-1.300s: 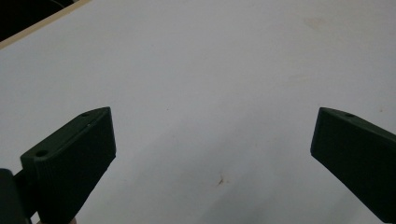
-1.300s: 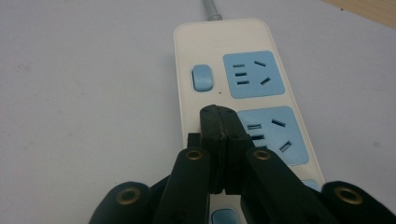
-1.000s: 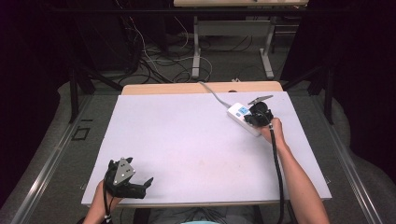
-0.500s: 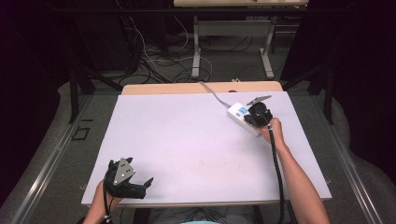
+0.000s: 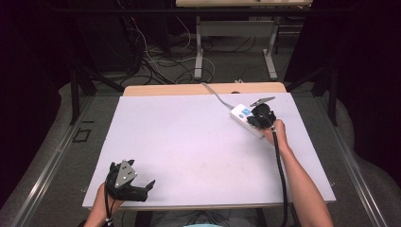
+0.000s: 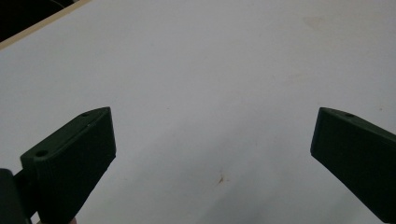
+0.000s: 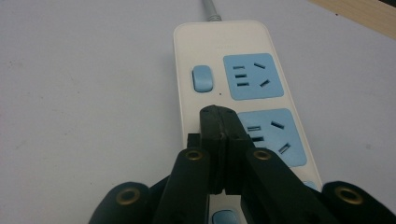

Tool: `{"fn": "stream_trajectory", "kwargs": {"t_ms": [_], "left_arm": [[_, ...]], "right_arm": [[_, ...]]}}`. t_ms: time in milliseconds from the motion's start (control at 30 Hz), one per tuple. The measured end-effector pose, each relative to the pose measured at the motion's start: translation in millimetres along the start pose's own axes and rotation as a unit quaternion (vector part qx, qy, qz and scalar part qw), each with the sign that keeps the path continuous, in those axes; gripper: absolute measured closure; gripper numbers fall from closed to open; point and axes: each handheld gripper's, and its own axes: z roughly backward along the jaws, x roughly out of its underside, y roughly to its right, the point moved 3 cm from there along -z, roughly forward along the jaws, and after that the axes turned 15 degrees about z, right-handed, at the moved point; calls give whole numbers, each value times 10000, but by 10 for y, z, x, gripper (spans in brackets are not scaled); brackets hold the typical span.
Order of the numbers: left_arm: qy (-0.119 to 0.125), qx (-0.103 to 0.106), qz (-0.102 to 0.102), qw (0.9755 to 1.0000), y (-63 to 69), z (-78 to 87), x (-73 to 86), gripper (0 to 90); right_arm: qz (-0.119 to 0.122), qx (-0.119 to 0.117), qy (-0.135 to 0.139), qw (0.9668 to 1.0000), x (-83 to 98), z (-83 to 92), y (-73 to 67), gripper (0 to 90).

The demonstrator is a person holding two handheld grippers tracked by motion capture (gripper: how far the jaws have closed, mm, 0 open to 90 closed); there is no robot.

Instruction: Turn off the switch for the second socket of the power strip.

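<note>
The right tongs (image 7: 223, 121) are pressed together with nothing between them, their joined tip poised over a white power strip (image 7: 243, 93), just below its upper blue rocker switch (image 7: 202, 78) and beside the second blue socket panel (image 7: 273, 135); whether the tip actually touches the casing I cannot tell from this angle. My reading is that the work is a press on a switch — the tongs are lined up on the strip, but that press looks not yet made. A second blue switch (image 7: 225, 218) peeks out beneath the linkage. The left tongs (image 5: 126, 182) rest well apart from all this, at about seven o'clock on the bench (image 5: 189, 151), jaws wide apart and empty. The strip lies toward one o'clock, its grey cord (image 5: 213, 93) running off the far edge. The bench top is pale and faintly stained; beyond it a dark room, tangled cables (image 5: 156, 61) on the floor and the metal legs of another table (image 5: 198, 52).
</note>
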Motion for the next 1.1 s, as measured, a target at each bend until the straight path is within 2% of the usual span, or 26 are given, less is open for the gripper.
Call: {"fn": "stream_trajectory", "kwargs": {"t_ms": [133,200,233,700,1100], "left_arm": [[-4,-3,-8,10000,-1,1,-1,0],[-3,-6,-16,10000,-1,1,-1,0],[-1,-3,-13,10000,-1,2,-1,0],[3,3,-9,10000,-3,1,-1,0],[9,19,-18,10000,-5,3,-2,0]], "right_arm": [[-32,-22,31,10000,7,4,3,900],[51,4,42,10000,5,0,10,900],[-7,-2,16,10000,5,4,1,900],[43,77,31,10000,-13,27,-2,900],[5,55,71,10000,-2,38,17,900]]}}
